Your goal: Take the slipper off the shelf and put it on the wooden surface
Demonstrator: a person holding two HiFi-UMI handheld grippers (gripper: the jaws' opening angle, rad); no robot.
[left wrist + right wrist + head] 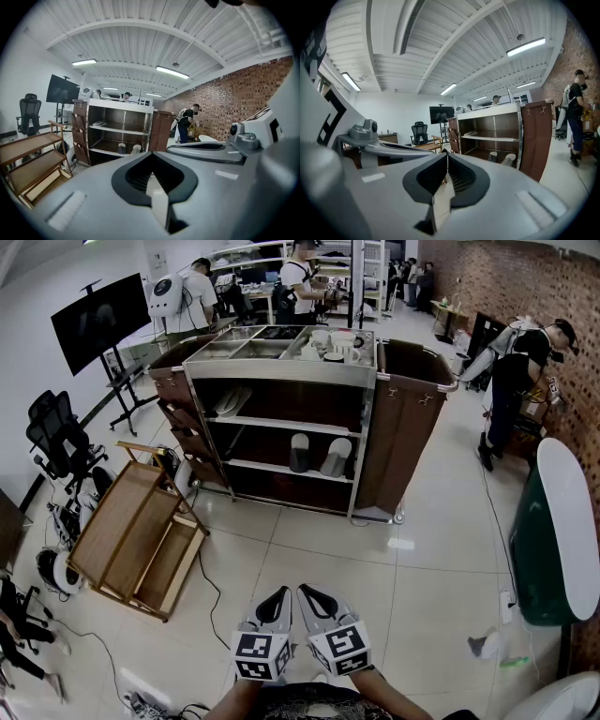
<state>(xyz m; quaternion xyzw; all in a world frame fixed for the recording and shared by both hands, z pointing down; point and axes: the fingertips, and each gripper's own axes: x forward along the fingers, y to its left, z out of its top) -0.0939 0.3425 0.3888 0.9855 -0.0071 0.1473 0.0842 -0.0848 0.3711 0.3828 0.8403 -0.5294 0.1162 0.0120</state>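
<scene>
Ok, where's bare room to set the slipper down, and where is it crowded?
Both tiers of the slanted wooden rack left of the steel-framed brown cart lie bare. The tiled floor before the cart is open. The cart's top, with white cups, is crowded.

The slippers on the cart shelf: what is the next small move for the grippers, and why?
Probably step closer to the cart, carrying both grippers forward. The slippers sit on a lower shelf, far across the tiled floor from the left gripper and the right gripper. Both are shut and empty, held low near the body, so nothing is within reach yet.
</scene>
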